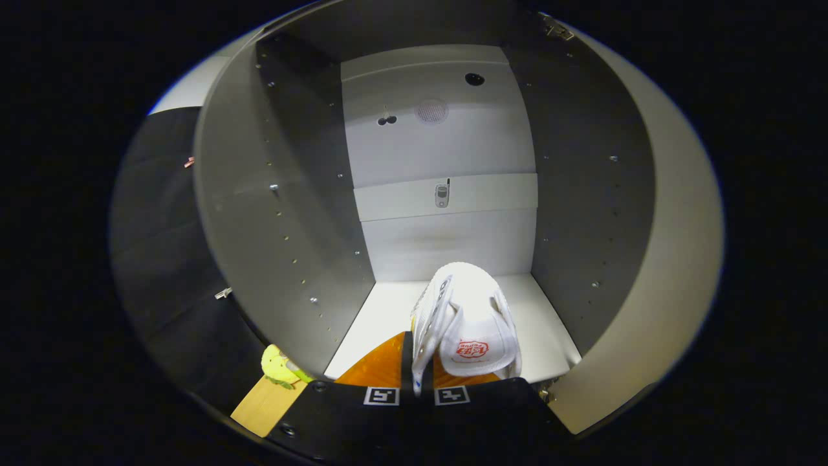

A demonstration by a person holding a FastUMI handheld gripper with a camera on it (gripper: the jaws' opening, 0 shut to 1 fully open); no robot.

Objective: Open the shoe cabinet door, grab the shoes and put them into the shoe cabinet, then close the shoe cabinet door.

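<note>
Looking along our gripper (417, 362), we see its fingers pinched on what seems the white shoe's (469, 310) collar, inside the open shoe cabinet (272, 194).

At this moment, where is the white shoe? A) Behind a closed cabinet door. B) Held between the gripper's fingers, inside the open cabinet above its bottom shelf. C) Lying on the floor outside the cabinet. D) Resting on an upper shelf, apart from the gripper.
B: the white shoe is pinched between the fingers of the gripper, with the open shoe cabinet walls around it.
</note>
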